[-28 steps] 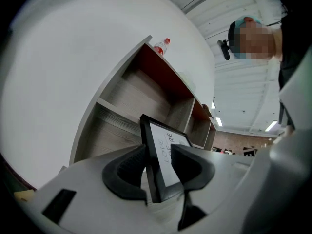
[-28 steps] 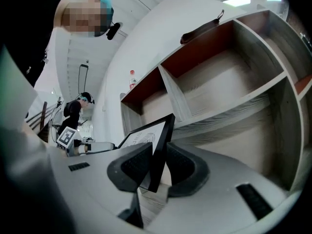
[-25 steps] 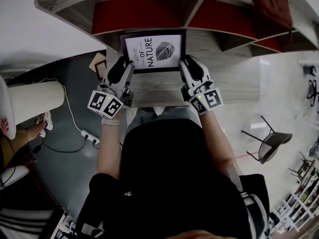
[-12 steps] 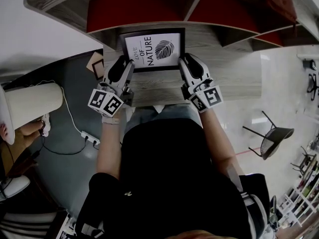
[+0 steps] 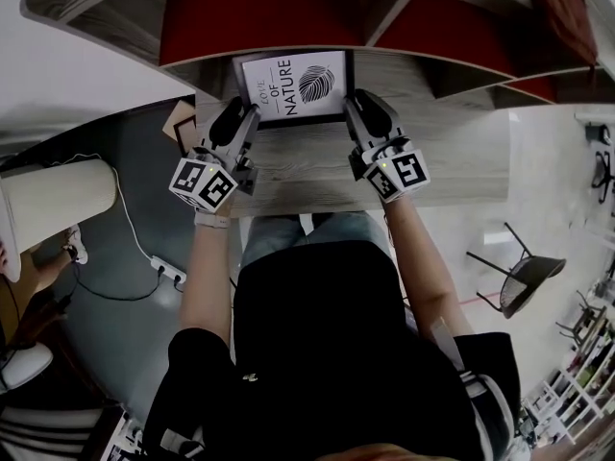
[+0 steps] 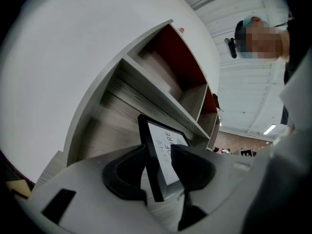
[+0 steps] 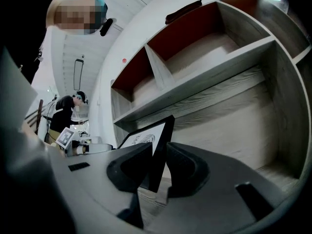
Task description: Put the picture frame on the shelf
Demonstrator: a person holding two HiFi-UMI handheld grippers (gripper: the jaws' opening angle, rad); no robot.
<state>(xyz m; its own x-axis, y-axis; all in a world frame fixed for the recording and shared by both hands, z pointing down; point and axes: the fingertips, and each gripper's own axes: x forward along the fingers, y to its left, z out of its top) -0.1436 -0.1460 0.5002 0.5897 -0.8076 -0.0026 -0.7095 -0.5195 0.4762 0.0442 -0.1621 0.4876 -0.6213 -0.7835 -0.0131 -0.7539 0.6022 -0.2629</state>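
The picture frame (image 5: 293, 84) is black-edged with a white print of a leaf and lettering. It stands upright at the mouth of the shelf's lower bay (image 5: 317, 166), leaning slightly back. My left gripper (image 5: 242, 113) is shut on the frame's left edge (image 6: 148, 162). On the opposite side my right gripper (image 5: 353, 104) is shut on the right edge (image 7: 163, 152). Both grippers point level into the shelf. I cannot tell whether the frame's bottom rests on the wooden board.
The wooden shelf unit has red-backed upper compartments (image 5: 259, 17) split by slanted dividers (image 7: 153, 65). A white round table (image 5: 58, 195), a power strip with cable (image 5: 168, 272) and a black chair (image 5: 524, 272) stand on the floor around the person.
Both grippers have sunk with the frame and carried it farther in toward the shelf's lower bay. The grip on both edges is unchanged.
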